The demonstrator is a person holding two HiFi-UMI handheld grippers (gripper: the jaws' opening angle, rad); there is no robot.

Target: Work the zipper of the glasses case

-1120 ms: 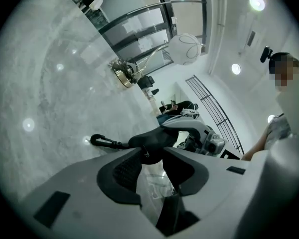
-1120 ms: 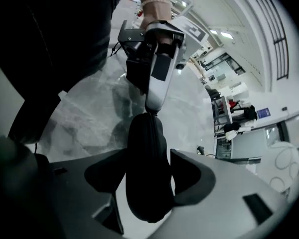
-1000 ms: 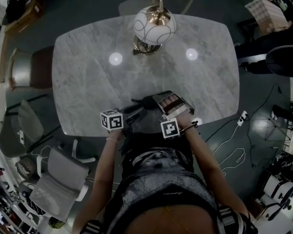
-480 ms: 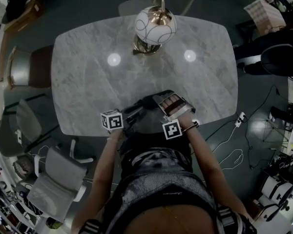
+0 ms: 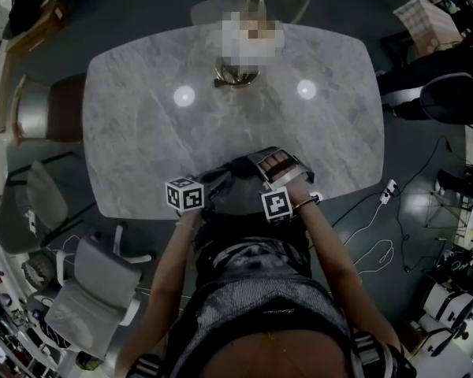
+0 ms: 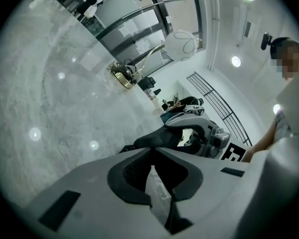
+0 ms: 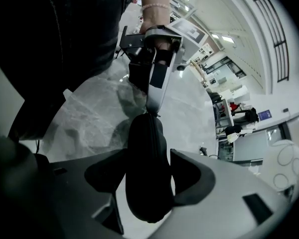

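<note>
Okay, left gripper (image 6: 152, 158) has just been closing: its jaws are now nearly together at the far end of the case (image 7: 139, 153). Right gripper (image 7: 148, 176) is clamped across the case body, at the near edge of the table (image 5: 142, 132). I read that as the pull getting pinched, so the slide along the zipper (image 7: 152, 133) should be next. Caveat: I can't see the pull between the left pads. My own jaws block it, and in the right gripper view it's too small. Head view is too dark to tell whether the zipper is open or closed.
</note>
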